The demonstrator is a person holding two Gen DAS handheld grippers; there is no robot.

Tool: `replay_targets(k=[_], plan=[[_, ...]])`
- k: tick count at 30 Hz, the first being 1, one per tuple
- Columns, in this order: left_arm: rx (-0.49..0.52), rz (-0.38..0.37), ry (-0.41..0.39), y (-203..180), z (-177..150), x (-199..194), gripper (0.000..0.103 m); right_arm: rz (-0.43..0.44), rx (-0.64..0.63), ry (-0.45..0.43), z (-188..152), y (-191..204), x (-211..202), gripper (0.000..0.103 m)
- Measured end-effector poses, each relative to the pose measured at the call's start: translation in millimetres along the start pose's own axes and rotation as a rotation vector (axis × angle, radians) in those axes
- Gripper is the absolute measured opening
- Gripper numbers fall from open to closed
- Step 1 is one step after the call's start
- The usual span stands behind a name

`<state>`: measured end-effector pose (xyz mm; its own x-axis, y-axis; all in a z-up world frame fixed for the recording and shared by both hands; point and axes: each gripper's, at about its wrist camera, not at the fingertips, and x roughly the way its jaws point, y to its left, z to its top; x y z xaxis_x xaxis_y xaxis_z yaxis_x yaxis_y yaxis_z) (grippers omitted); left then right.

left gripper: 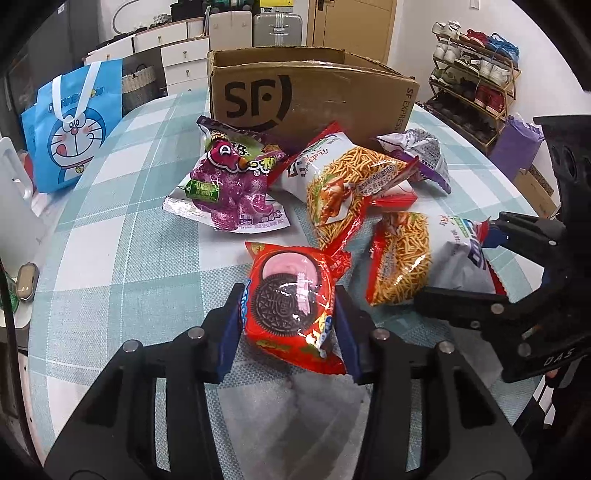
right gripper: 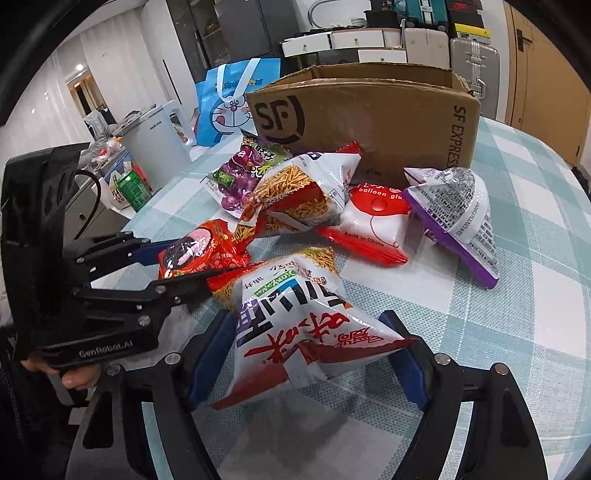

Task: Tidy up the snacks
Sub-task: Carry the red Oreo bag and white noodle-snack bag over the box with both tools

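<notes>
Red cookie packet (left gripper: 291,306) pinched in left claw (left gripper: 289,325).

Blue cartoon bag (left gripper: 72,129), shoe rack (left gripper: 476,77) (full), suitcase (left gripper: 277,27), green can (right gripper: 133,188).

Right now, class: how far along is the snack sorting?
Done: nothing visibly; the box's inside is hidden. In hand: left gripper clamps the cookie pack; right gripper straddles a noodle bag. Left: grape bag, second noodle bag, purple-edged bag.
</notes>
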<state>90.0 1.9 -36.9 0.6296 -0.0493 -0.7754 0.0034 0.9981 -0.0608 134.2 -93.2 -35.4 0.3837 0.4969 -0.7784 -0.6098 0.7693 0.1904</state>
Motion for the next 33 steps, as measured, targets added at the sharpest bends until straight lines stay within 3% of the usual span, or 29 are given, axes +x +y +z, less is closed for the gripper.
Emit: replay_targets(k=[6, 16, 33], plan=[[-0.011, 0.008, -0.015, 2, -2, -6, 0.043, 0.013, -0.024, -0.009, 1, 6, -2, 0.058], [-0.034, 0.012, -0.088, 11, -4, -39, 0.043, 0.091, -0.019, -0.094, 8, 5, -31, 0.056], [-0.049, 0.001, -0.195, 9, 10, -85, 0.043, 0.06, 0.071, -0.249, 17, -14, -86, 0.055]])
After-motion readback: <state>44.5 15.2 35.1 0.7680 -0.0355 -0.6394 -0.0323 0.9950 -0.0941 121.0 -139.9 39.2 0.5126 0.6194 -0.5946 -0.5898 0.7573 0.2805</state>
